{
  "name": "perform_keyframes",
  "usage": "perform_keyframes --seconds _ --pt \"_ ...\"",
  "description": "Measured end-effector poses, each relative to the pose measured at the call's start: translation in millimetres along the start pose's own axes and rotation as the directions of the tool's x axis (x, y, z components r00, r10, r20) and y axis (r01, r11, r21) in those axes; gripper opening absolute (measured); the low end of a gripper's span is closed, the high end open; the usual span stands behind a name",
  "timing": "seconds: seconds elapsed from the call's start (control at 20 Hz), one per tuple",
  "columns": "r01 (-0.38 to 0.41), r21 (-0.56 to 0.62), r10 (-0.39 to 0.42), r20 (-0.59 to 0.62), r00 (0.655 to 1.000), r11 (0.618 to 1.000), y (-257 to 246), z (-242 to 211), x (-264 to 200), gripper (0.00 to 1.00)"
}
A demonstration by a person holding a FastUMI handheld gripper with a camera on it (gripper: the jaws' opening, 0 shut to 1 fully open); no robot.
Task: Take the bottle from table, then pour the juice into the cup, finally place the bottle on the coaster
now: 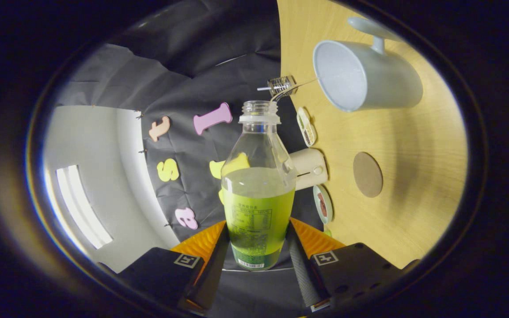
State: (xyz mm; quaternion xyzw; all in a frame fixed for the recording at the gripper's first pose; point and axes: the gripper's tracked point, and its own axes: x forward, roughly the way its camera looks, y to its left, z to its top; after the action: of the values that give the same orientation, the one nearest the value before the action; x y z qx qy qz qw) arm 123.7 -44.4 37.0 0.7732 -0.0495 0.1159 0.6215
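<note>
A clear plastic bottle [258, 194] with green juice and no cap is held between my fingers, and my gripper [256, 247] is shut on its lower body. The view is rolled sideways, so the bottle is tipped over the wooden table [413, 198]. A thin stream of liquid [292, 87] arcs from the bottle's mouth toward the open rim of a pale blue cup [365, 77] with a handle, which stands beyond the bottle's mouth. A round brown coaster [367, 174] lies on the table, apart from the cup.
At the table's edge by the black cloth wall sit a small clear glass object [282, 84], a small oval container [306, 126], a cream cylindrical item [309, 168] and a roll of tape [323, 204].
</note>
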Motion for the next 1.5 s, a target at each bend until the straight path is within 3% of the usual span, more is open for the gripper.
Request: perform_keyframes --seconds 1.5 --pt "-0.054 0.113 0.053 0.017 0.998 0.992 14.8 0.7 1.8 0.77"
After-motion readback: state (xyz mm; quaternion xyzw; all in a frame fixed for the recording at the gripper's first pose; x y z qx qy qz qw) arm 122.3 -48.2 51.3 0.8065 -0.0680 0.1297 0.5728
